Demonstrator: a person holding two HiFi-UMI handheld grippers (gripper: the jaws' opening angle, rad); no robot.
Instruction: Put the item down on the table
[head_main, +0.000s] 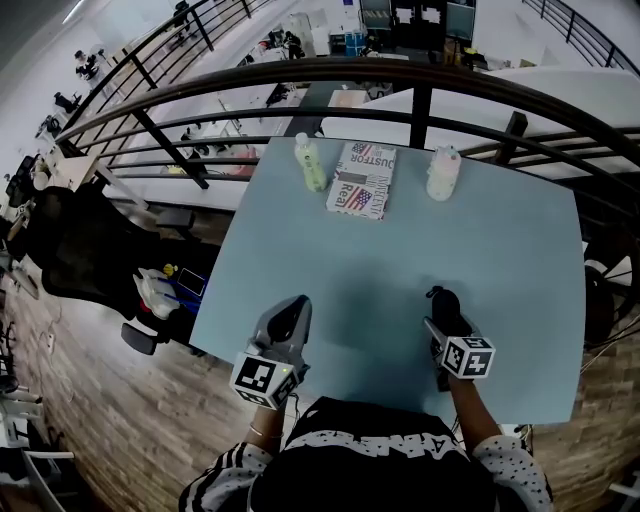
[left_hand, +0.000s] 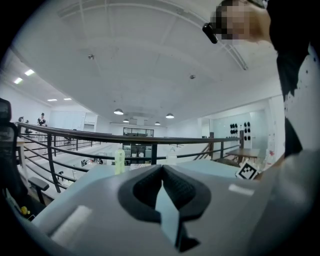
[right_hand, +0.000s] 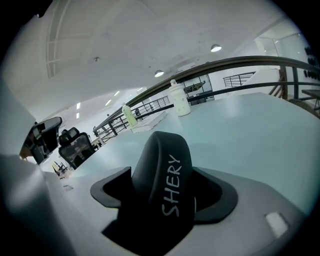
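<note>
Counter (head_main: 500, 290), upper centre: two bottles (head_main: 310, 163), one book (head_main: 362, 180). Right hand-held gripper (head_main: 443, 312) clamps a black item (right_hand: 165, 190), "SHERY" legible only in its own view; left hand-held gripper (head_main: 297, 308) closed, empty.

Left hand-held gripper (head_main: 297, 306) closed, right (head_main: 441, 300) clamped

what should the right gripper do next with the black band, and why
Probably lower the right gripper until the band rests on the table. Its fingers are shut on the band, I can't tell whether it touches the surface yet, and the table there is bare.
</note>
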